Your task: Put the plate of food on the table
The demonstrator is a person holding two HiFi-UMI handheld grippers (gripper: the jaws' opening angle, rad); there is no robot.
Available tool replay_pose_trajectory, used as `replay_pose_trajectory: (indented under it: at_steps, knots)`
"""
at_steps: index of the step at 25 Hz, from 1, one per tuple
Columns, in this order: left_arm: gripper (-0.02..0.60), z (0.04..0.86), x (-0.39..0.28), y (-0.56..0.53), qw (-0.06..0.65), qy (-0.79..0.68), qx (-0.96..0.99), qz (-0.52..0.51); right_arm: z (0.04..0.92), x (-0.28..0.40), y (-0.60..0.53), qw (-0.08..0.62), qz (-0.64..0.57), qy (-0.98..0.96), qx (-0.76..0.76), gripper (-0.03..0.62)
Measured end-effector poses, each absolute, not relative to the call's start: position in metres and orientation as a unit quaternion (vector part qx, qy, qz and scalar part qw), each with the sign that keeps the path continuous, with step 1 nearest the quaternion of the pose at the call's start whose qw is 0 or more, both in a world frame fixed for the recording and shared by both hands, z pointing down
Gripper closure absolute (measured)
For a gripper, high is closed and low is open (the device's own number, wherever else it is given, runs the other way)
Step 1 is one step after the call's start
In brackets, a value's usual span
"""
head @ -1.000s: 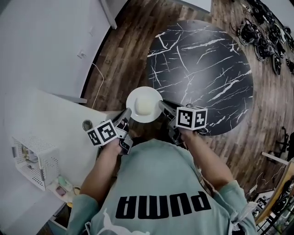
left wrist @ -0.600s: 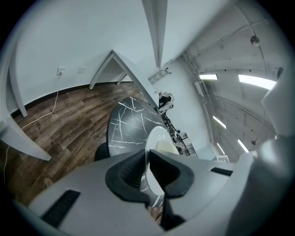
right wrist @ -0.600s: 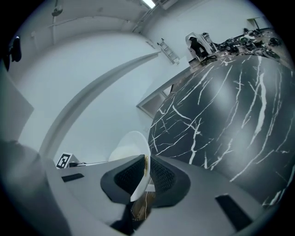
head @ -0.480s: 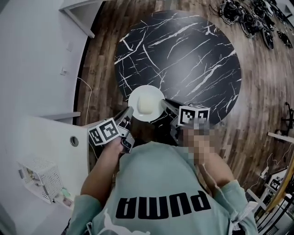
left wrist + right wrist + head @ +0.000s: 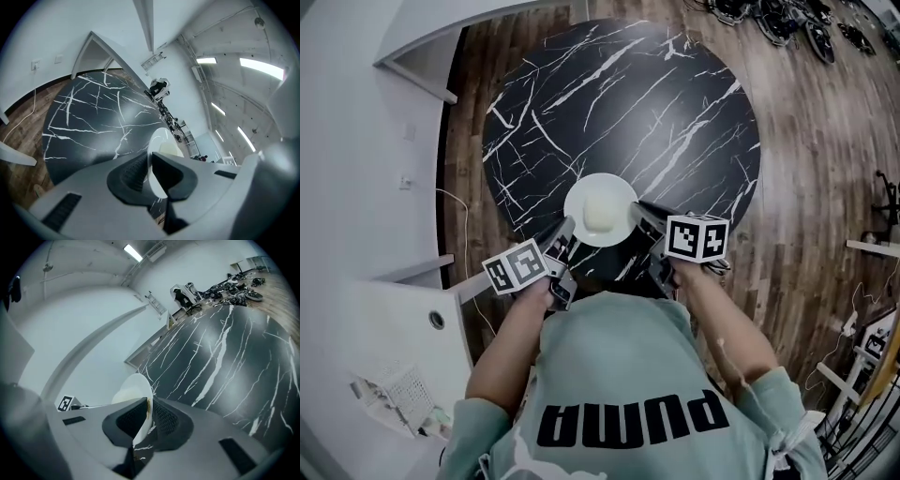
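**Plate now over the desk, not yet down**

Plate (image 5: 600, 210) hangs over the near part of the round black desk (image 5: 675, 112), carried by its rim from two opposite sides. A second ago it was over the floor (image 5: 806, 159), just off the desk's near left edge. Since then the desk has slid in beneath it as the person turned and came up to it. Marble now shows all round the plate in the head view. The grip itself has not changed.

The left gripper (image 5: 564, 236) has its fingers (image 5: 126, 173) drawn narrow on the plate's left rim. The right gripper (image 5: 639, 217) has its fingers (image 5: 166, 420) pinched on the right rim. Both gripper views show the rim edge-on between the pads. The food (image 5: 598, 216) sits in the middle as a pale mound and looks undisturbed.

For the task this means the carry looks nearly over. What seems left is to lower the plate level onto the desk and let go on both sides. Whether its base already touches the marble I cannot tell, though it looks to be just above it.

By count there is one plate, one mound of food and two grippers, each with two fingers. There is one black desk with nothing else on it. One white desk (image 5: 384, 328) shows at the lower left, now further off, with one basket (image 5: 394, 403) on it. A heap of dark gear (image 5: 778, 19) lies on the floor beyond, too tangled to count.
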State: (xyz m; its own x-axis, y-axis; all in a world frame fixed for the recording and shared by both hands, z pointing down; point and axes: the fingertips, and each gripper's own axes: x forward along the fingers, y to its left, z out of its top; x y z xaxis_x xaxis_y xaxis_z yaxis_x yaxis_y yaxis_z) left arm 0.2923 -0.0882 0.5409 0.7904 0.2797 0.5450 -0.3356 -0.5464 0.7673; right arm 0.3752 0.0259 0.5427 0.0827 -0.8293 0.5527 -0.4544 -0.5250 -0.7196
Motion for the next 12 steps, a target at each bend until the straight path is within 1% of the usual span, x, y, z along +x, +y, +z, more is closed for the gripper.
replay_pose_trajectory:
  at_steps: [12]
  knots:
    - [0.546, 0.593, 0.363, -0.023, 0.442, 0.036, 0.804, 0.396, 0.586, 0.428, 0.100, 0.213, -0.525, 0.382, -0.730, 0.556]
